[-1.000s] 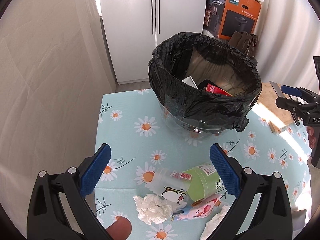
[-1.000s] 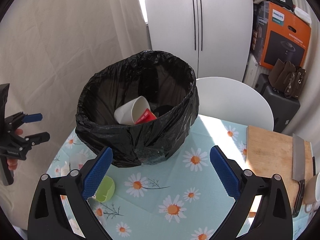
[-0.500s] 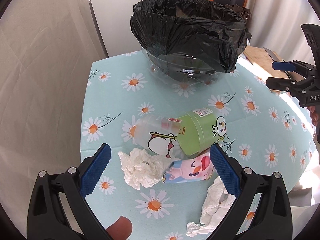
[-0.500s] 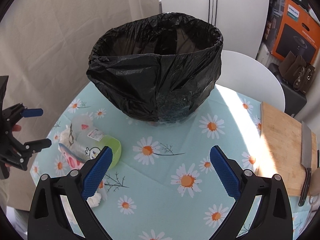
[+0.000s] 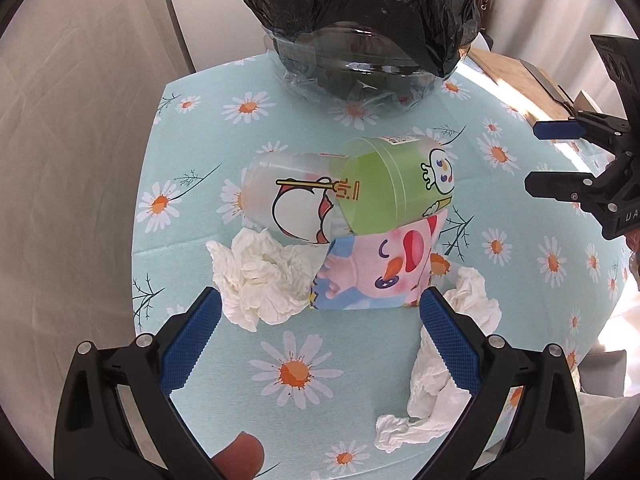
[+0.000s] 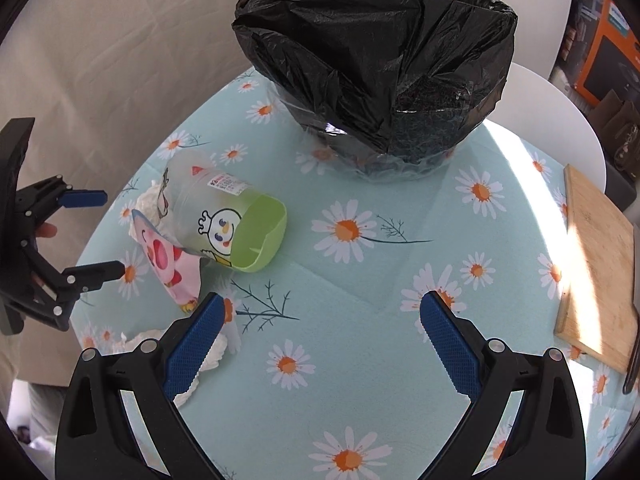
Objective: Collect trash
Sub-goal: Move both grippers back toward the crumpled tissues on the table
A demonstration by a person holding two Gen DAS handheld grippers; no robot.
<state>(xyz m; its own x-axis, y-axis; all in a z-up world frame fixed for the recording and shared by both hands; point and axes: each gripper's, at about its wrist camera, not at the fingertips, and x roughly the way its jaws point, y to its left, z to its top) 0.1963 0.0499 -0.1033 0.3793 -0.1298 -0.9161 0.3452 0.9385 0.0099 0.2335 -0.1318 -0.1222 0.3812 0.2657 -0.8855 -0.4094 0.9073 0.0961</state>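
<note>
A bin lined with a black bag (image 5: 360,12) (image 6: 376,48) stands at the far side of the daisy tablecloth. A green plastic cup (image 5: 384,184) (image 6: 240,232) lies on its side, nested with a clear cartoon cup (image 5: 288,200). A pink cartoon wrapper (image 5: 376,272) (image 6: 168,264) lies against them. One crumpled tissue (image 5: 260,276) lies left of the wrapper, another (image 5: 452,360) to its right. My left gripper (image 5: 320,340) is open and empty, just short of the wrapper. My right gripper (image 6: 320,340) is open and empty over bare cloth.
A wooden cutting board (image 6: 596,264) with a knife lies at the table's right edge. A white chair (image 6: 560,120) stands behind the bin. A curtain (image 5: 72,120) hangs to the left. The table edge (image 5: 136,280) runs close by the tissue.
Both grippers have moved down and toward the table, away from the bin. The trash pile now sits closer, in front of the left gripper. Both stay open.
</note>
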